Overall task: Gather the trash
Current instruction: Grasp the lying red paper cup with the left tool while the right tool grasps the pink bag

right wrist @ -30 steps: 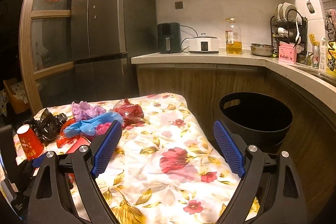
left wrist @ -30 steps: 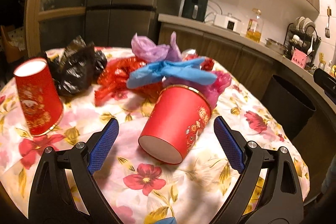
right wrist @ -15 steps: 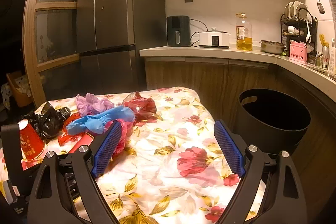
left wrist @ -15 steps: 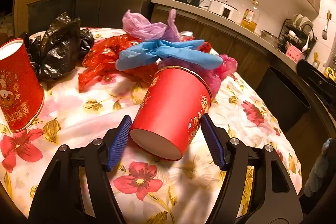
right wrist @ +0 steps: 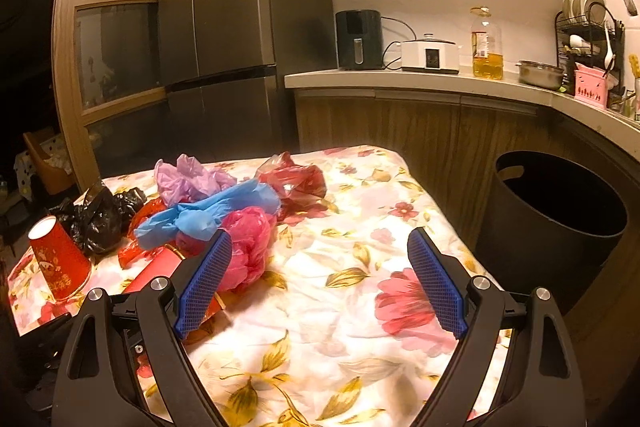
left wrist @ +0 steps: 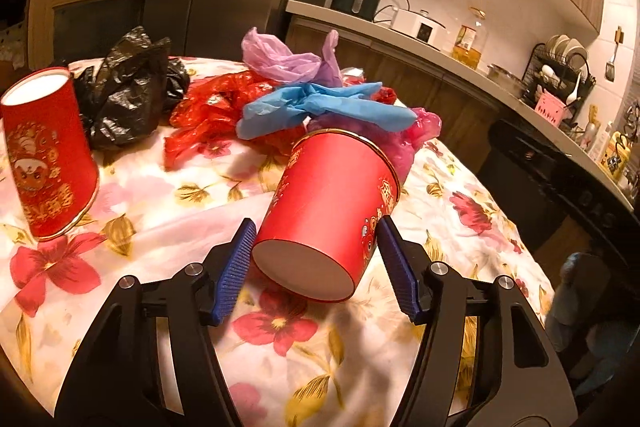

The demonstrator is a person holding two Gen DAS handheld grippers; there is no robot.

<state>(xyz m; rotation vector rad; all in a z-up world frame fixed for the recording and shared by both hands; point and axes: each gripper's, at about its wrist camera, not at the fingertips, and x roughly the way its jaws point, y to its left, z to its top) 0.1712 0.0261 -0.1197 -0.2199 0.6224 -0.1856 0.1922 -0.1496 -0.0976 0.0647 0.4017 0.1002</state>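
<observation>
**Tipped red cup pinched at its base, bin waiting off to the right**

The tipped red cup (left wrist: 332,203) lies on its side on the floral tablecloth (left wrist: 168,195), closed base toward you and sitting right between your left gripper (left wrist: 314,255) jaws. Those jaws have just been closing, and both blue pads now press the cup's lower wall, so you seem to have it pinched low, where the base stiffens the paper against crushing. Beyond the jaws its rim butts against the heap of blue gloves (left wrist: 320,107) and crumpled bags; a second red cup (left wrist: 44,155) stands upside down well left of the left jaw.

Your right gripper (right wrist: 320,287) hangs spread wide with only cloth between its pads; the pink bag (right wrist: 248,243) lies just behind its left pad, and the black bin (right wrist: 560,211) stands beyond its right pad, off the table.
</observation>
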